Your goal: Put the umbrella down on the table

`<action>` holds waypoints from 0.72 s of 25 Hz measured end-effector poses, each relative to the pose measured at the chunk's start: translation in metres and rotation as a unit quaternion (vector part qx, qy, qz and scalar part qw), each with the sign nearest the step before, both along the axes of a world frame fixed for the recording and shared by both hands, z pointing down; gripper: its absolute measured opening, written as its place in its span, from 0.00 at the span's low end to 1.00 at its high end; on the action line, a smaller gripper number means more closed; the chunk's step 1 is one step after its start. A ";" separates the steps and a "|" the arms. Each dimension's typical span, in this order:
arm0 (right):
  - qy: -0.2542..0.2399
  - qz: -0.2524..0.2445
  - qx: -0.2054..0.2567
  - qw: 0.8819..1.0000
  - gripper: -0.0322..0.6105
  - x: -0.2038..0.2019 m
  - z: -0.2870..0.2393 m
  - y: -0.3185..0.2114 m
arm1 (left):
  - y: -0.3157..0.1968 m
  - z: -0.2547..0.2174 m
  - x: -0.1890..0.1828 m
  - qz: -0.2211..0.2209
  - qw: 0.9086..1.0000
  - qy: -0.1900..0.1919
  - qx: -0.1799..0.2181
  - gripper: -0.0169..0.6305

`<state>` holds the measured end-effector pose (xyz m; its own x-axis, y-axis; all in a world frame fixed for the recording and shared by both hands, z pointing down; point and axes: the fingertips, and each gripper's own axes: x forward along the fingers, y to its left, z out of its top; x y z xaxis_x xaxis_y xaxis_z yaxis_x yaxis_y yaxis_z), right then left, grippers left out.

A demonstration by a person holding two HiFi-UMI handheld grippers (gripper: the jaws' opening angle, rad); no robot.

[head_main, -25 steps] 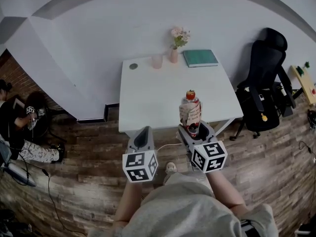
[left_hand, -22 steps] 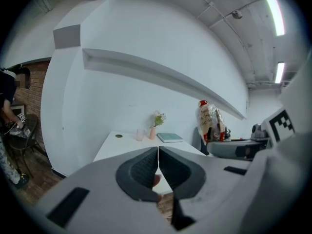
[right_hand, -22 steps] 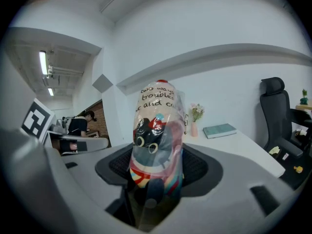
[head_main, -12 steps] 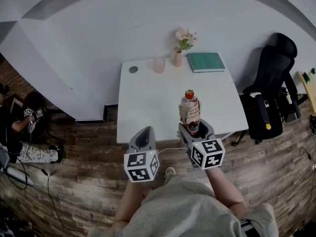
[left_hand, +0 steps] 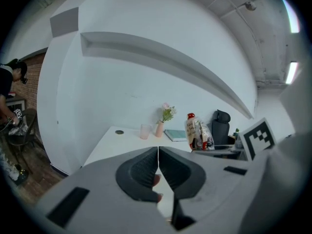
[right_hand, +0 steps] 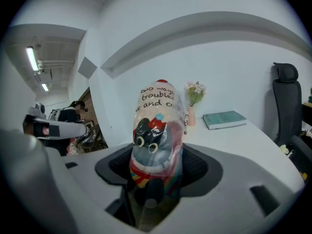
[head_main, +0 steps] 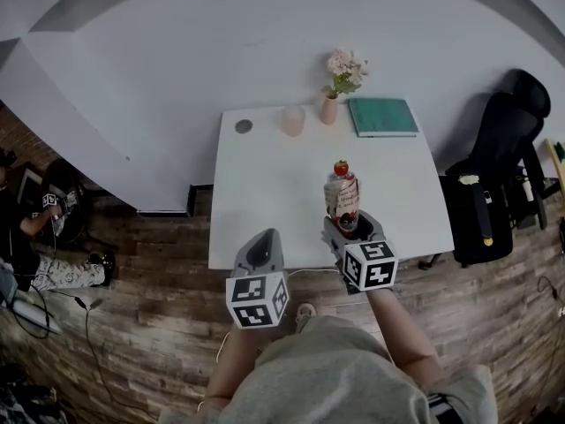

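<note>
A folded umbrella [head_main: 342, 197] in a clear printed sleeve with a red tip stands upright in my right gripper [head_main: 349, 226], which is shut on its lower end. In the right gripper view the umbrella [right_hand: 157, 135] fills the space between the jaws. It hangs over the near right part of the white table [head_main: 265, 184]. My left gripper [head_main: 261, 253] is shut with nothing in it, at the table's near edge, left of the umbrella. In the left gripper view the left gripper [left_hand: 158, 167] has its jaws pressed together, and the umbrella [left_hand: 196, 131] shows to the right.
At the table's far edge stand a pink cup [head_main: 292, 119], a vase of flowers [head_main: 340, 82], a teal book [head_main: 382, 117] and a small round dark disc [head_main: 244, 126]. A black office chair [head_main: 499, 179] is right of the table. A person [head_main: 31, 223] sits at far left.
Both grippers have moved forward toward the table, the right one carrying the umbrella over the table's near edge. The umbrella stays upright in the grip.
</note>
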<state>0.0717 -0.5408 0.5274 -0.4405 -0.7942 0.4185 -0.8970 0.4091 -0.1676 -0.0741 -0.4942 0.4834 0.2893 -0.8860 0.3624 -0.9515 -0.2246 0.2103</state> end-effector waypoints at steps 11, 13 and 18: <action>0.050 -0.014 -0.058 0.997 0.47 -0.008 0.063 -0.063 | -0.041 0.021 -0.001 -0.006 1.000 -0.001 -0.023 0.04; 0.062 -0.017 -0.072 0.995 0.47 -0.009 0.074 -0.071 | -0.047 0.023 -0.001 -0.005 1.000 0.000 -0.024 0.04; 0.084 -0.022 -0.116 0.989 0.47 -0.011 0.104 -0.087 | -0.057 0.029 -0.003 -0.005 0.999 0.004 -0.031 0.04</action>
